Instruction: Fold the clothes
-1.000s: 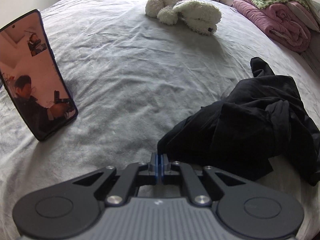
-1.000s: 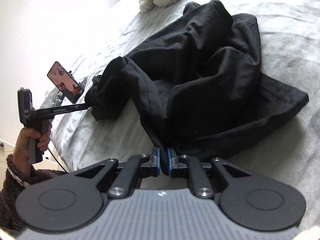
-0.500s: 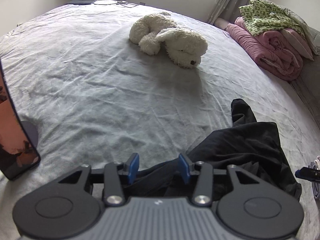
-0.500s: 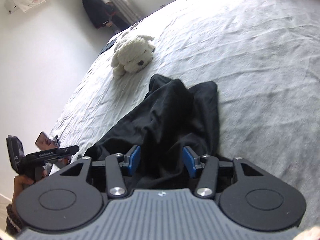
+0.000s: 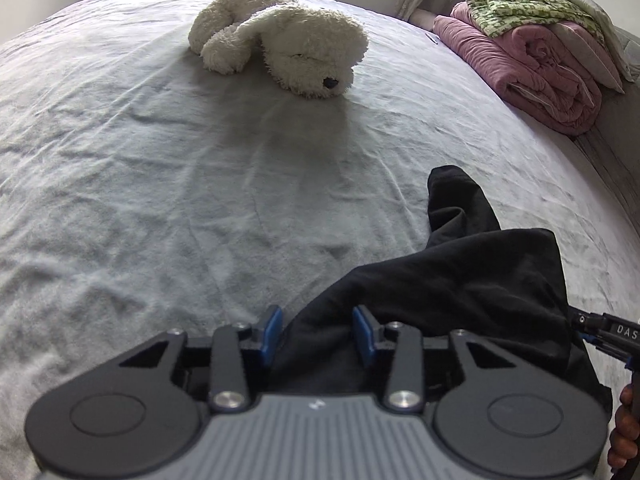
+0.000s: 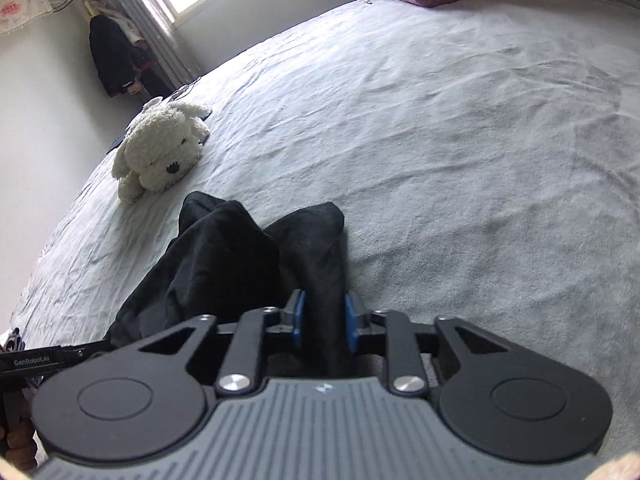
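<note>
Black garment [image 5: 460, 280] between closing jaws

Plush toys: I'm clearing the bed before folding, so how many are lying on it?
1. A white fluffy plush dog lies on the grey bedsheet, beyond the black garment. Others could be outside both views.

Both grippers point forward and downward. The left gripper [image 5: 317, 330] has its jaws closing, blue pads [image 5: 272, 326] apart with dark cloth bunched between them. The right gripper [image 6: 322, 320] is also closing its jaws, narrower, on a fold of the cloth. Fingers [image 5: 624, 432] show at four o'clock, gripping the right handle.
</note>
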`<state>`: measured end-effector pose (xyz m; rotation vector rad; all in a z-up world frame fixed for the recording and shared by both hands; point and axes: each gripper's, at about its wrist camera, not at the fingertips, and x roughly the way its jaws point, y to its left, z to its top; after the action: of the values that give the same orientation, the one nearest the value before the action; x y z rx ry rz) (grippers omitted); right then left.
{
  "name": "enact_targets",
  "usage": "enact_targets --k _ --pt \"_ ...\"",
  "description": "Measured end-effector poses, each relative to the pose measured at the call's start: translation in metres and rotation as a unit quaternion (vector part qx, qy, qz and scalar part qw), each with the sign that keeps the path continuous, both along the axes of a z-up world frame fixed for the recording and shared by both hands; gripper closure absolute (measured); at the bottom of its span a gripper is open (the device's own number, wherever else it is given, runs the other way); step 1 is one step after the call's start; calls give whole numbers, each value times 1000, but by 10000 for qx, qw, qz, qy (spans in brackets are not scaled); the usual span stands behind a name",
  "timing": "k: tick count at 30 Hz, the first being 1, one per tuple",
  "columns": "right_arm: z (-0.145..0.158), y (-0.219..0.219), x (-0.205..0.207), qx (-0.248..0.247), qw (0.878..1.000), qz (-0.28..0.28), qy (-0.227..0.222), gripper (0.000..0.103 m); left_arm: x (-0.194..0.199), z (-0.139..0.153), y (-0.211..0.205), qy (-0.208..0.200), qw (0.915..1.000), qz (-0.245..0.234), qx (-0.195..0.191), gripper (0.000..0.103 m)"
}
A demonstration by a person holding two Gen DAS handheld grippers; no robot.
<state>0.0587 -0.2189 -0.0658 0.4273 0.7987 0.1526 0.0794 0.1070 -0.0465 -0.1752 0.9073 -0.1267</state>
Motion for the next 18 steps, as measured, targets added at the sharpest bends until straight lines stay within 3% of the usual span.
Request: enact_targets --k 1,2,6,14,18 --pt "1 3 -2 -10 10000 57 -24 97 -2 1 -4 -103 9999 -5 96 92" --pt "4 6 -4 -142 9998 84 -84 98 -4 2 -8 -206 9996 -9 191 101" --pt "22 11 -17 -545 9975 51 -457 100 -17 16 -15 -681 9972 25 300 101" --pt "76 -15 -63 -1210 9817 -426 -1410 103 -46 48 -6 -1355 9907 -111 -56 102" --pt "81 -35 -83 -1068 9849 -346 -1317 103 -65 54 -6 -1418 9886 -426 -278 102"
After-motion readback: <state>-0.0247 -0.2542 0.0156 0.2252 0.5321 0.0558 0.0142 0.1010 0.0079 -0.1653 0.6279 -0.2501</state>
